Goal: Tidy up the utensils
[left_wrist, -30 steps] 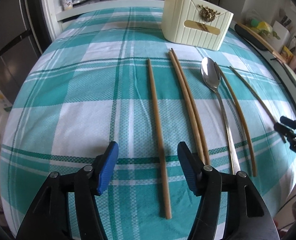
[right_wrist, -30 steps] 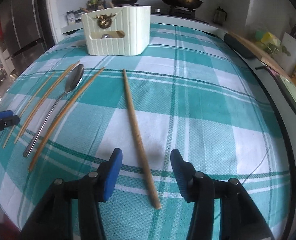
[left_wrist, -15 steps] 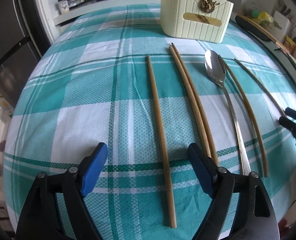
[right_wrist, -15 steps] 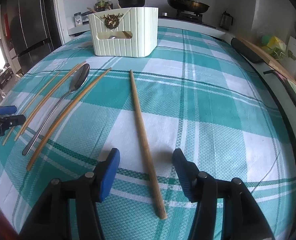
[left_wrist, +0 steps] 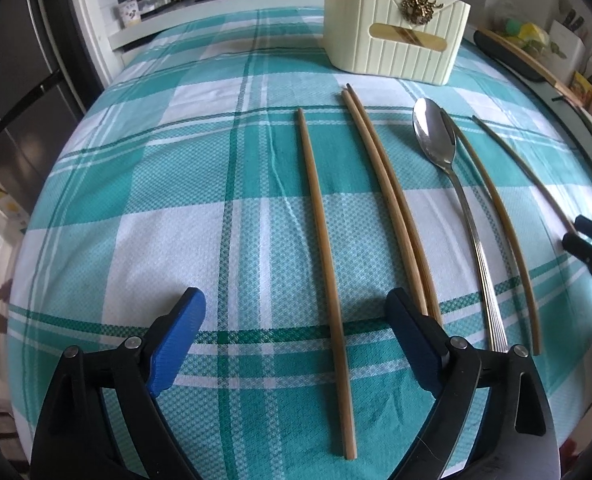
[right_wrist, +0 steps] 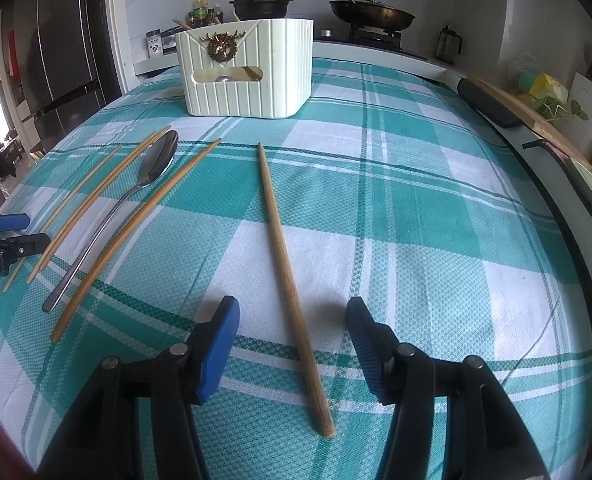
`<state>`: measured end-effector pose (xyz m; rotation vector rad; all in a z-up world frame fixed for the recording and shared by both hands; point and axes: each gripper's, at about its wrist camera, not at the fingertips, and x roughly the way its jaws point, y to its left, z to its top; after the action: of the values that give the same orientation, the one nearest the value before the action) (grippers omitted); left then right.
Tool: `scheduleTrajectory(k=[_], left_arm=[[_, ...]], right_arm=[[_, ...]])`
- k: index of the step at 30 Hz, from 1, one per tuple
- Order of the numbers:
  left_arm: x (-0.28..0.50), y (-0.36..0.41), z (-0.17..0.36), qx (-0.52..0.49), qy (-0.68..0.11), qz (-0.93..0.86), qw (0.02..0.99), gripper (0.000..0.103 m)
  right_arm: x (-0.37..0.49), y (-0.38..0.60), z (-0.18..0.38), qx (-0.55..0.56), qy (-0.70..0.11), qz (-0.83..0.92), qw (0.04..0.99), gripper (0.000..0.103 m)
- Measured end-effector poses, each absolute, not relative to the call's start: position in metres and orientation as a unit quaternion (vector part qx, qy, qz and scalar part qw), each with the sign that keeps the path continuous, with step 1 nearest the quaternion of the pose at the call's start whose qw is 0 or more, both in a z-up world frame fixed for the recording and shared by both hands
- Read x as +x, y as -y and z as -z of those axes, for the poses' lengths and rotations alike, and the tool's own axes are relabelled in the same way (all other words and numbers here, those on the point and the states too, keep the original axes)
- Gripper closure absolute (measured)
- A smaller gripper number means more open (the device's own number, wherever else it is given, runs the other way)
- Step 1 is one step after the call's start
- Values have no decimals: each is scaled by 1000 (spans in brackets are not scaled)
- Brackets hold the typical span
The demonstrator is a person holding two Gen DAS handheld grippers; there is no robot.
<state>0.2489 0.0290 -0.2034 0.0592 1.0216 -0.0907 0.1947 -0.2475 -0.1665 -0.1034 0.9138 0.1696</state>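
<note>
While a teal-and-white checked worktop (left_wrist: 200,184) fills both views, a cream ribbed holder (right_wrist: 252,76) waits at its far edge, some utensils already inside. Loose chopsticks and a steel spoon (left_wrist: 436,140) lie in rows. Each hand appears poised to pick up: the left gripper (left_wrist: 296,332), fingers opening wide, straddles one chopstick (left_wrist: 320,216) untouched; the right gripper (right_wrist: 292,340), fingers half apart, brackets another chopstick (right_wrist: 284,272). Next: lower, close. A tag reads "Robot.AI".

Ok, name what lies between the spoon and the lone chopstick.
A pair of chopsticks, side by side, lies between spoon and lone chopstick; the left wrist view shows it.
</note>
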Motion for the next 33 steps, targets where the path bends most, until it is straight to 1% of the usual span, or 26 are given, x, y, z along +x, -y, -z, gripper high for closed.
scheduleTrajectory(k=[3, 5, 9, 11, 14, 17, 21, 24, 25, 26, 27, 28, 29, 30, 31, 32, 33], left_arm=[[253, -29, 202, 34, -502, 54, 863, 11], [258, -31, 200, 34, -519, 74, 851, 12], [274, -45, 188, 0, -537, 119, 835, 12], [283, -46, 184, 6, -539, 126, 833, 12], [300, -35, 187, 42, -545, 136, 826, 12], [319, -22, 196, 73, -559, 136, 814, 20], [340, -14, 199, 92, -557, 131, 815, 20], [356, -16, 199, 86, -561, 125, 813, 25], [360, -16, 198, 84, -563, 124, 813, 29], [364, -17, 198, 82, -564, 123, 812, 37], [370, -18, 196, 82, -565, 117, 812, 42], [375, -18, 195, 81, -565, 113, 813, 57], [378, -19, 195, 75, -565, 114, 814, 68], [380, -21, 194, 65, -565, 116, 814, 90], [384, -22, 194, 53, -567, 117, 814, 97], [386, -24, 194, 44, -565, 117, 815, 99], [389, -26, 195, 33, -561, 119, 818, 99]], right_arm=[[196, 247, 166, -51, -448, -82, 889, 46], [200, 247, 163, -58, -472, -91, 875, 46], [212, 249, 159, -81, -524, -116, 840, 46], [217, 250, 158, -91, -544, -128, 824, 46], [229, 249, 159, -106, -566, -146, 805, 46], [247, 243, 159, -127, -577, -156, 791, 46], [275, 225, 159, -150, -574, -170, 787, 46], [302, 211, 160, -146, -571, -179, 788, 46], [312, 206, 161, -143, -569, -180, 790, 47], [323, 201, 161, -141, -566, -176, 793, 47], [330, 200, 162, -135, -566, -176, 794, 49], [337, 198, 161, -126, -563, -175, 797, 63], [343, 197, 161, -124, -562, -167, 800, 87], [351, 197, 161, -118, -565, -154, 802, 96], [356, 199, 161, -105, -567, -152, 802, 96], [360, 201, 161, -93, -566, -149, 805, 96], [361, 202, 161, -87, -564, -145, 808, 96]])
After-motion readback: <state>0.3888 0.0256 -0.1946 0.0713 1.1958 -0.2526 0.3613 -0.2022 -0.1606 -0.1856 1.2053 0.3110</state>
